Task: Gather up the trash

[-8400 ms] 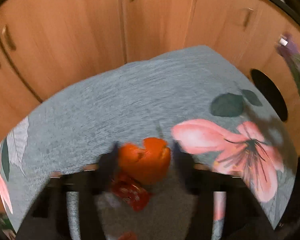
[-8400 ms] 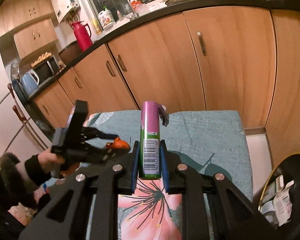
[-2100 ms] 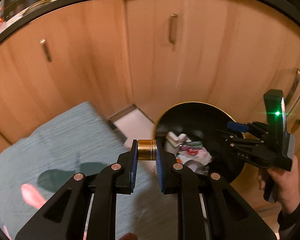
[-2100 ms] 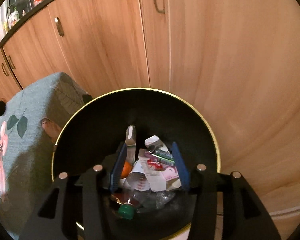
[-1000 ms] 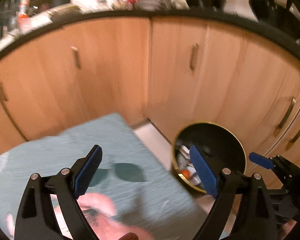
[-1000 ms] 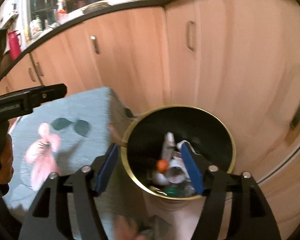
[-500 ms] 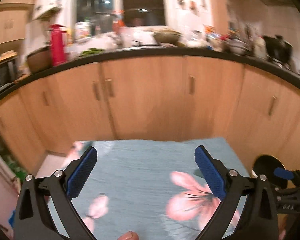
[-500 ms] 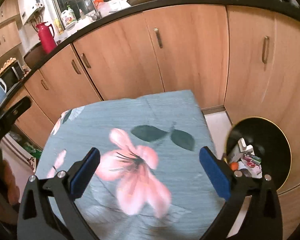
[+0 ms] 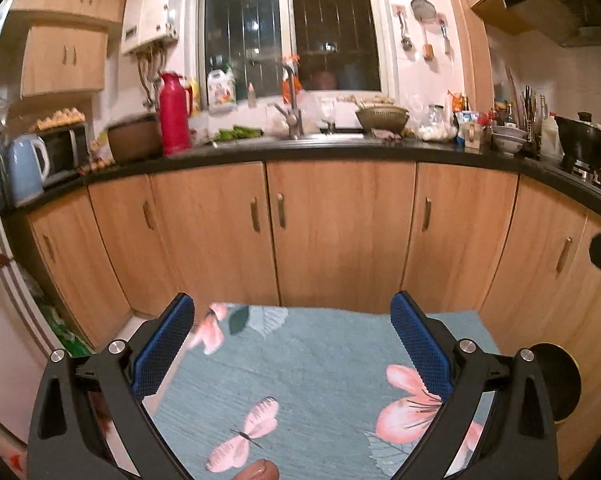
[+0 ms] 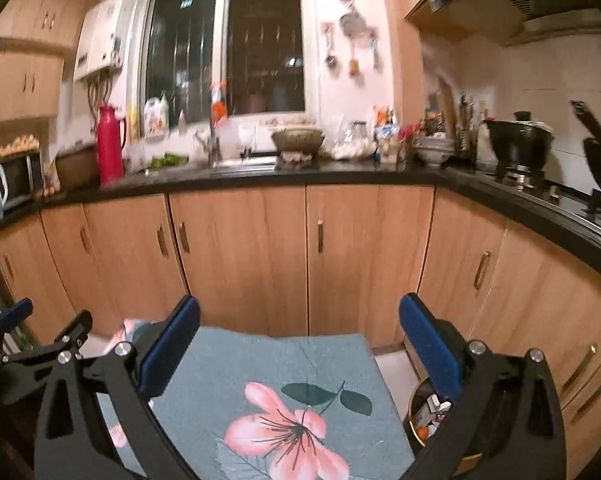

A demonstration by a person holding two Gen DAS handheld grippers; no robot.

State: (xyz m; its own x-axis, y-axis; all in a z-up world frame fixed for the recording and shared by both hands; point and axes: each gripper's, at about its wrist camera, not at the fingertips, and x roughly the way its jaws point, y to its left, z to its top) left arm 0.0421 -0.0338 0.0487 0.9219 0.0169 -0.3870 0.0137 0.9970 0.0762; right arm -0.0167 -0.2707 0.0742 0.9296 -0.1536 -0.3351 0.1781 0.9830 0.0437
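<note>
Both grippers are hovering above the flowered table (image 9: 320,360) with nothing between their pads. The left gripper (image 9: 292,344) is standing wide open, and so is the right gripper (image 10: 300,344). The bin (image 10: 420,420), holding trash (image 10: 434,410), is sitting just beside the table's right edge.

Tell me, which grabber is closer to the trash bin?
Right. The right gripper has the trash bin just below its right finger. The left gripper is further off, with the bin at its far right edge over the tablecloth.
</note>
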